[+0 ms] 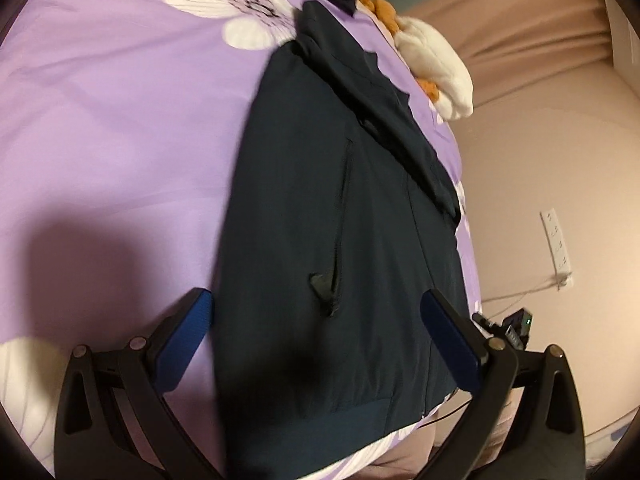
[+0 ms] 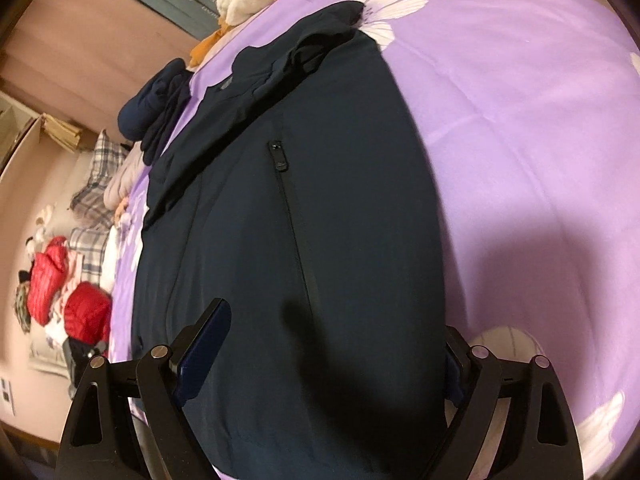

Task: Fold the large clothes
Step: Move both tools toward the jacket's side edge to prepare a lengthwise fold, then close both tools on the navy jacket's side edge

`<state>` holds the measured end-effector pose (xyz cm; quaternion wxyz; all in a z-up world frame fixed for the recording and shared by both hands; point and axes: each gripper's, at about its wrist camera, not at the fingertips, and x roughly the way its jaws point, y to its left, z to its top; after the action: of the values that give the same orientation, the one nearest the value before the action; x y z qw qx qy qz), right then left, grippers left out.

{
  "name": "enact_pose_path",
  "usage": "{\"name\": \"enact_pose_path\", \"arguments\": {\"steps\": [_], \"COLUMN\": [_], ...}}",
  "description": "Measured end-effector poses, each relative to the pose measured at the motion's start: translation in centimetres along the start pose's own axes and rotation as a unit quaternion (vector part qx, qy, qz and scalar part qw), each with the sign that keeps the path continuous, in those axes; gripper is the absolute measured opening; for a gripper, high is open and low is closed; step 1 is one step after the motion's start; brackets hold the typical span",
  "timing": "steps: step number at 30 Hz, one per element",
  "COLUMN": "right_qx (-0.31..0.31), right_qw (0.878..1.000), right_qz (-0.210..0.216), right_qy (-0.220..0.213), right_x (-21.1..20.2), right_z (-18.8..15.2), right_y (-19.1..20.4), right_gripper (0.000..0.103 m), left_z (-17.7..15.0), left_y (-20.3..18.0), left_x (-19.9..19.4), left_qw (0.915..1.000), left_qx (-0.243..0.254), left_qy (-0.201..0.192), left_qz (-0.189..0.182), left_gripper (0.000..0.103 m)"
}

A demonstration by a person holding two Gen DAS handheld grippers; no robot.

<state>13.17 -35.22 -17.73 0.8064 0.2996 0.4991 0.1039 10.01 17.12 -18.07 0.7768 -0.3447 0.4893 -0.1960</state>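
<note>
A large dark navy jacket (image 1: 320,208) lies flat on a purple flowered bedspread (image 1: 120,120), its hem nearest to me and a sleeve folded across its upper part. My left gripper (image 1: 322,332) hangs open over the hem end, the blue pads standing wide on either side of the cloth without pinching it. In the right wrist view the same jacket (image 2: 320,200) fills the middle, its zipped pocket (image 2: 292,208) running down the front. My right gripper (image 2: 332,352) is also open above the hem area, with nothing held between its fingers.
A white and orange plush toy (image 1: 436,64) and a pile of dark folded clothes (image 2: 156,108) sit near the bed's far edge. Red padded garments (image 2: 86,316) and plaid cushions (image 2: 100,160) lie on the floor beside the bed. A power strip (image 1: 556,240) with a cable is on the floor.
</note>
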Motion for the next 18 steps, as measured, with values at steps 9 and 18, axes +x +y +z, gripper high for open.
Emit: {"name": "enact_pose_path", "arguments": {"steps": [9,18], "right_qx": [0.039,0.028], "right_qw": [0.997,0.995], "right_qz": [0.063,0.098], "right_qy": [-0.005,0.024], "right_x": [0.5,-0.5], "right_z": [0.8,-1.3], "right_y": [-1.3,-1.0], "right_gripper": [0.09,0.09], "left_z": [-0.1,-1.9], "left_y": [-1.9,-2.3], "left_x": [2.4,1.5], "left_qw": [0.9992,0.9982], "left_qx": [0.024,0.039], "left_qy": [0.025,0.037], "left_qz": [-0.019,-0.026], "left_gripper": [0.102,0.102]}}
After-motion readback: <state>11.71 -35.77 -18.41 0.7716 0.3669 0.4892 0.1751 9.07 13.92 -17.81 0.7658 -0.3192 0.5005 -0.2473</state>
